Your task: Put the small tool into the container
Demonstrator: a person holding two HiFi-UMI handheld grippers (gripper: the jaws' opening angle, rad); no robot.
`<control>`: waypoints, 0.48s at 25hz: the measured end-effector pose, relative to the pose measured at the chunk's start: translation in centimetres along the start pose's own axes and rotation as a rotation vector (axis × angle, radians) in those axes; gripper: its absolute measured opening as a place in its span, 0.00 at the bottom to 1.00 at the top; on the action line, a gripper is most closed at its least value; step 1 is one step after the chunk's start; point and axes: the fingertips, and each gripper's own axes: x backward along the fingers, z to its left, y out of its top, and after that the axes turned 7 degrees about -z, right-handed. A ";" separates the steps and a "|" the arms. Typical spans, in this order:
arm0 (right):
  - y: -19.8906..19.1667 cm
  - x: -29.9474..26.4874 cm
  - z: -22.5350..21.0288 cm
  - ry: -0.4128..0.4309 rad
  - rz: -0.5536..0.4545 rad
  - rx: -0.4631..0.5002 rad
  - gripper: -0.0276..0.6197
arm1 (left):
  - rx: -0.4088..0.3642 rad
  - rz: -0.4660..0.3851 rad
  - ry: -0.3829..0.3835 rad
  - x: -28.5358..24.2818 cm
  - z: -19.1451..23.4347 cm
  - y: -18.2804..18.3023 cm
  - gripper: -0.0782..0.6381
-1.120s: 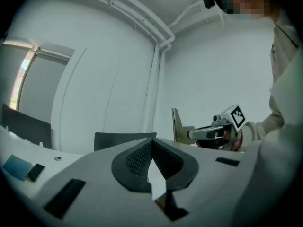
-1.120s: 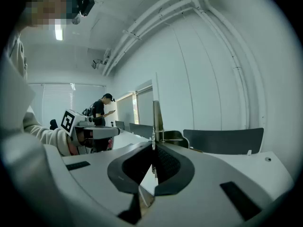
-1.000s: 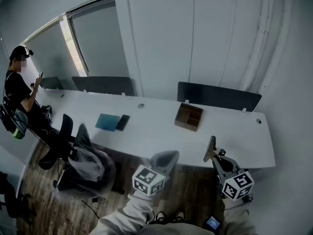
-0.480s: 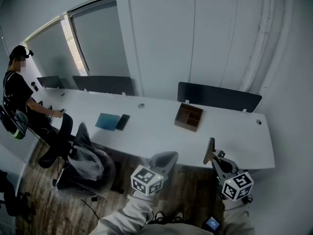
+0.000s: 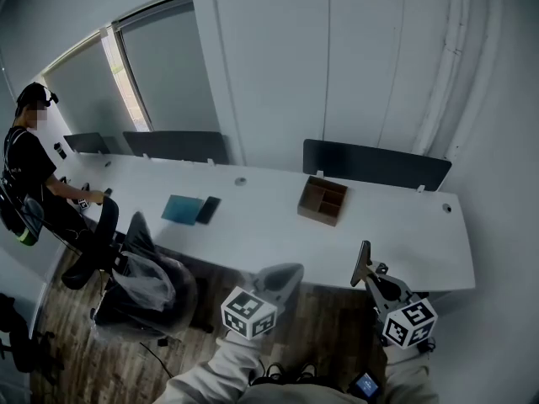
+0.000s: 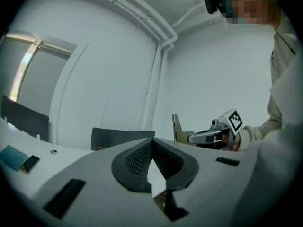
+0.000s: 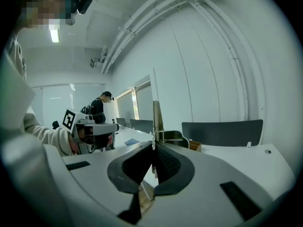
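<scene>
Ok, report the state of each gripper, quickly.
Left gripper: closed, nothing in it.
Right gripper: closed on the small tool.

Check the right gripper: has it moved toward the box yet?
No. The right gripper, shut on the small tool, still hangs by the desk's near edge, no closer to the wooden box than a second ago.

right claw: jaws pressed together on the small tool | tool: thin metal blade, upright, edge-on | beyond: wooden container on white tabletop | far left: person standing
</scene>
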 end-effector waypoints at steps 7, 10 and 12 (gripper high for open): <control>0.6 1.7 -2.3 0.013 -0.072 -0.046 0.07 | -0.027 0.047 0.018 -1.1 -1.0 0.1 0.11; -0.1 2.7 -3.0 0.021 -0.097 -0.074 0.07 | -0.054 0.062 0.028 -1.4 -1.6 0.3 0.11; -0.3 3.6 -3.6 0.025 -0.104 -0.084 0.07 | -0.058 0.066 0.027 -1.9 -2.2 0.4 0.11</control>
